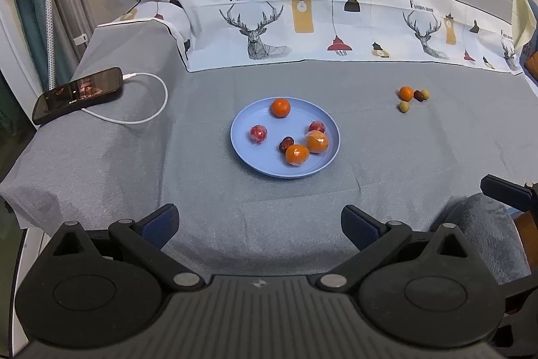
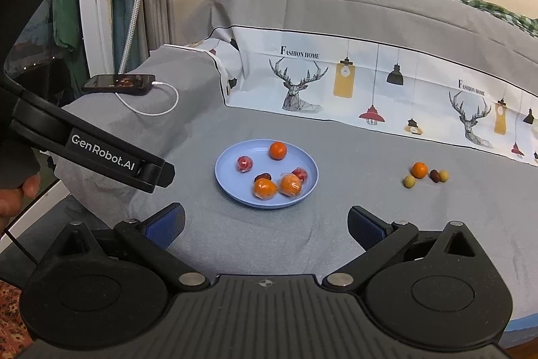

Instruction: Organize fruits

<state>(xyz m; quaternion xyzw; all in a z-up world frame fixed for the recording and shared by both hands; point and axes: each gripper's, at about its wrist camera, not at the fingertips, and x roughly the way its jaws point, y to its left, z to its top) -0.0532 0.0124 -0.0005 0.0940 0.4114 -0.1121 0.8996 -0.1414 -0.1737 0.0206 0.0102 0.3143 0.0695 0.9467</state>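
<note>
A blue plate (image 1: pixel 262 164) (image 2: pixel 232 187) sits mid-table and holds three oranges, two of them wrapped in clear film, two red wrapped fruits and a dark date. To its right on the grey cloth lies a loose group: a small orange (image 1: pixel 406 93) (image 2: pixel 419 170), a dark date (image 1: pixel 418 95) (image 2: pixel 434 175) and two pale green fruits (image 1: pixel 404 106) (image 2: pixel 409 181). My left gripper (image 1: pixel 259 226) is open and empty, near the table's front edge, short of the plate. My right gripper (image 2: pixel 265 229) is open and empty, also short of the plate.
A phone (image 1: pixel 77 95) (image 2: pixel 119 83) with a white charging cable (image 1: pixel 158 100) lies on a raised part at the left. A printed deer cloth (image 1: pixel 302 22) rises behind the table. The left gripper's body (image 2: pixel 101 153) shows at the left of the right wrist view.
</note>
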